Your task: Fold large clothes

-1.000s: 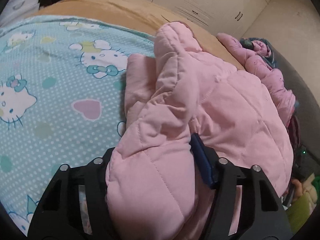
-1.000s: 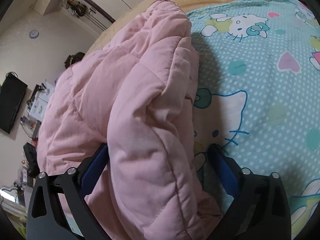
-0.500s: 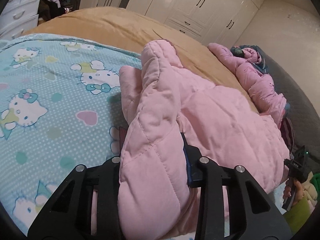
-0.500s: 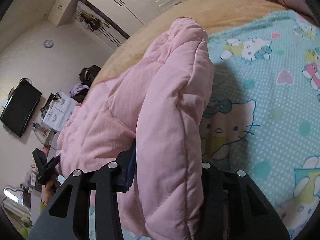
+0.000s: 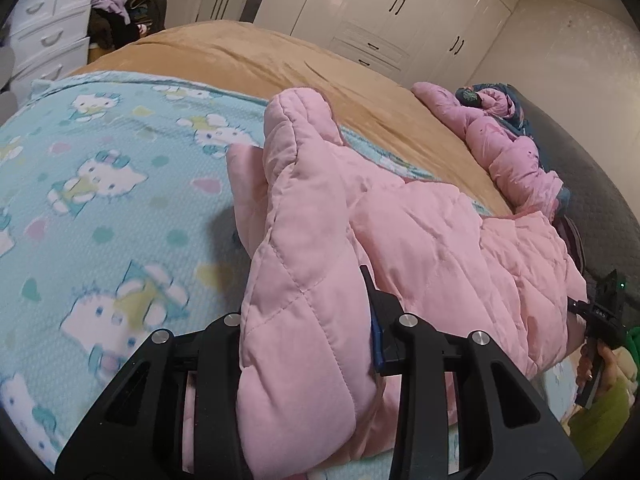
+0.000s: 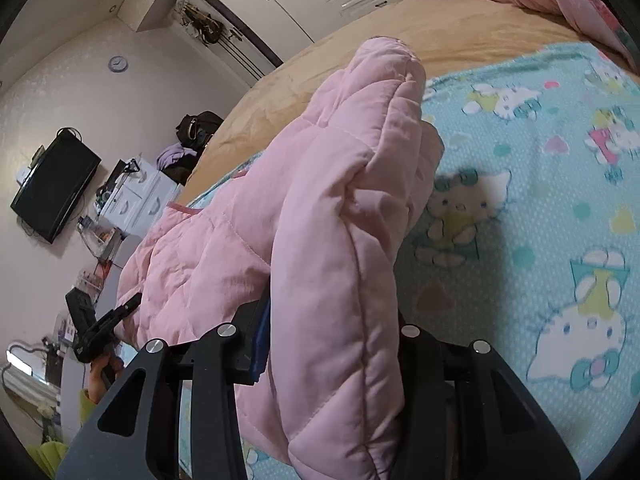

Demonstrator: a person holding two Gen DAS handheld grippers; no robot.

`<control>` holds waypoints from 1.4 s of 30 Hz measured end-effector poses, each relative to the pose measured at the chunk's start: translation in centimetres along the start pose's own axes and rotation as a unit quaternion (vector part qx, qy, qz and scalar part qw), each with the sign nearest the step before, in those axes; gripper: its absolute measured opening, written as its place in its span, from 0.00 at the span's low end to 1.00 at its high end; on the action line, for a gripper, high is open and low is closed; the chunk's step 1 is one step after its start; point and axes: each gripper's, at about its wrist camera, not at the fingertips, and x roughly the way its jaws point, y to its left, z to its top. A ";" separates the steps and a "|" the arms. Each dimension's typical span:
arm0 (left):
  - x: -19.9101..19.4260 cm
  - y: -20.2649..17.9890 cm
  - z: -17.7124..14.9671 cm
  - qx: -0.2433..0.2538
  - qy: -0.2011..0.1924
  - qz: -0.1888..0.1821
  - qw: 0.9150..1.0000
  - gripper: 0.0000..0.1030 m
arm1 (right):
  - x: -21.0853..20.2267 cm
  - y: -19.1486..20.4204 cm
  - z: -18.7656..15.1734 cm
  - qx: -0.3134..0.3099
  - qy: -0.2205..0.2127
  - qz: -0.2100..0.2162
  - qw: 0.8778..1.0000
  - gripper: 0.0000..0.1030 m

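A pink quilted jacket (image 5: 420, 240) lies bunched on a turquoise Hello Kitty blanket (image 5: 100, 200) on the bed. My left gripper (image 5: 308, 320) is shut on a thick fold at one edge of the jacket and holds it raised. My right gripper (image 6: 328, 332) is shut on a fold at the opposite edge of the jacket (image 6: 320, 200), also raised. Each gripper shows small at the far edge of the other's view. The padded cloth hides the inner fingertips.
A tan bedspread (image 5: 248, 60) covers the far bed. A second pink quilt (image 5: 508, 148) lies heaped by the dark headboard (image 5: 592, 184). White wardrobes (image 5: 380, 8), a drawer unit (image 5: 44, 32) and a wall TV (image 6: 56, 188) stand around the room.
Both grippers closed on the jacket's folds and lifted them; the cameras rose and pulled back, so more of the room and the other gripper came into view.
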 end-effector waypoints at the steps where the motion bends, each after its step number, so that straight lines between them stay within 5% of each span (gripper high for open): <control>1: -0.2 0.0 -0.2 0.001 0.001 0.002 1.000 0.26 | 0.1 -0.3 -0.2 0.003 0.001 -0.001 1.000 0.37; 6: 0.2 1.2 -1.0 -0.008 0.014 0.020 1.000 0.26 | 0.7 -1.9 -1.4 0.025 0.007 -0.032 0.999 0.42; 14: 0.6 1.3 -1.6 -0.005 0.024 0.055 0.998 0.36 | 1.8 -1.9 -3.0 0.034 0.011 -0.137 0.990 0.82; 17: 0.6 1.2 -1.7 -0.001 0.031 0.076 0.997 0.49 | 1.6 -2.0 -3.4 0.033 0.006 -0.161 0.986 0.90; 21: -0.3 1.2 -1.8 0.004 0.025 0.104 0.994 0.79 | 0.3 -1.1 -4.0 0.012 -0.015 -0.193 0.981 0.93; 25: -2.2 1.1 -1.7 0.008 0.007 0.124 0.992 0.90 | -2.2 0.7 -4.0 -0.017 -0.062 -0.213 0.975 0.96; 32: -7.7 -1.2 -1.3 0.029 -0.046 0.118 0.992 0.91 | -6.9 5.8 -5.0 -0.069 -0.133 -0.195 0.969 0.96; 42: -13.3 -5.3 -3.8 0.088 -0.102 0.114 0.984 0.91 | -11.0 11.4 -10.7 -0.122 -0.184 -0.177 0.959 0.96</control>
